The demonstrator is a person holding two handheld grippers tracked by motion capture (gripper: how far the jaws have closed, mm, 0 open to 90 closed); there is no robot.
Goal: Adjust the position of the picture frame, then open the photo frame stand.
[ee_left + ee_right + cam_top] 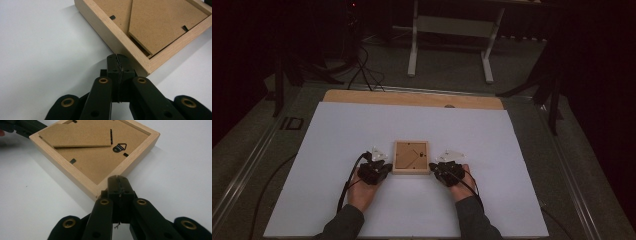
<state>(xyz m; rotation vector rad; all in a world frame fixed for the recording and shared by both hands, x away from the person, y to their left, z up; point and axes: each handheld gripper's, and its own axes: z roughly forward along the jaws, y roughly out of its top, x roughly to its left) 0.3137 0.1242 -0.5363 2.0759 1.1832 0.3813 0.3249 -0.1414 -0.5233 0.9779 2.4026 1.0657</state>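
Right now a small square light-wood picture frame (411, 157) lies back-side up on the white sheet (362, 130) covering the table, near the middle of its near half. Its brown fibreboard backing panel (100, 167) faces up, with a folded brown stand flap (75, 136) lying across it, a small black metal hanging ring (119, 147) and little black retaining tabs (72, 161) along the inner edge.

I hold my left gripper (385, 168) at the frame's near left corner and my right gripper (435, 168) at its near right corner, one on each side. In the left gripper view the left gripper's (117, 58) jaws are pressed flat together, with nothing between them, tips just beside the wooden edge near the corner. In the right gripper view the right gripper's (117, 180) jaws are likewise closed on nothing, tips right at the frame's corner. I cannot tell whether either tip actually touches the wood.
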